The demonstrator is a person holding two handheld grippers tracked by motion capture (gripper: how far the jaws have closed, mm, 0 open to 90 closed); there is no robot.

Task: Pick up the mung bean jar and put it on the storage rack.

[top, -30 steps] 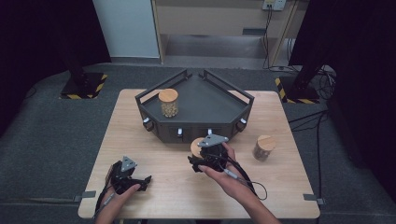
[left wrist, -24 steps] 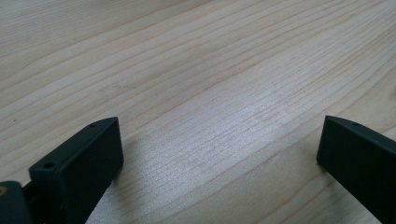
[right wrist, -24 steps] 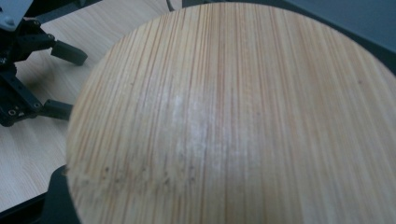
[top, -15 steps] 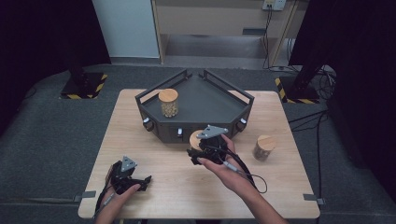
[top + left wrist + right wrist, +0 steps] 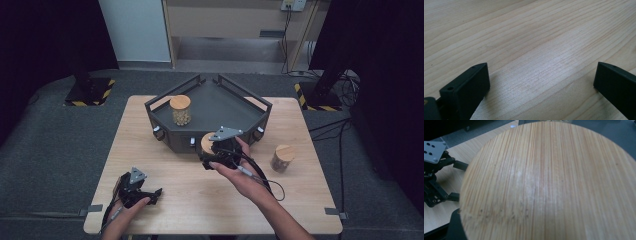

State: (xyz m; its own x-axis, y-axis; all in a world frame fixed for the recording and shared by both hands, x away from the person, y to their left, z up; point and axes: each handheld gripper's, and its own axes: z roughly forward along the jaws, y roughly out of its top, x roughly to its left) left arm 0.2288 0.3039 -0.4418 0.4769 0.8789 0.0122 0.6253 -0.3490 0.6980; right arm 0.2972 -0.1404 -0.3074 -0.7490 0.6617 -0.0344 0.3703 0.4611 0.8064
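My right gripper (image 5: 208, 153) is shut on a jar with a round bamboo lid (image 5: 206, 142) and holds it off the table, just in front of the dark tray (image 5: 220, 102). That lid (image 5: 549, 182) sits right up against the camera in the right gripper view. A second lidded jar (image 5: 180, 110) stands inside the tray at its left. A third jar (image 5: 282, 157) stands on the table to the right. My left gripper (image 5: 151, 196) rests at the near left of the table, its jaws open wide over bare wood (image 5: 541, 85).
The wooden table (image 5: 150, 150) carries the angular tray with raised rails at its far middle. Cables trail from both grippers. Grey carpet and dark stands with striped bases surround the table. The left gripper (image 5: 436, 177) lies off to the left in the right gripper view.
My right gripper has risen with the jar and edged toward the tray's front. The left gripper has stayed where it was.
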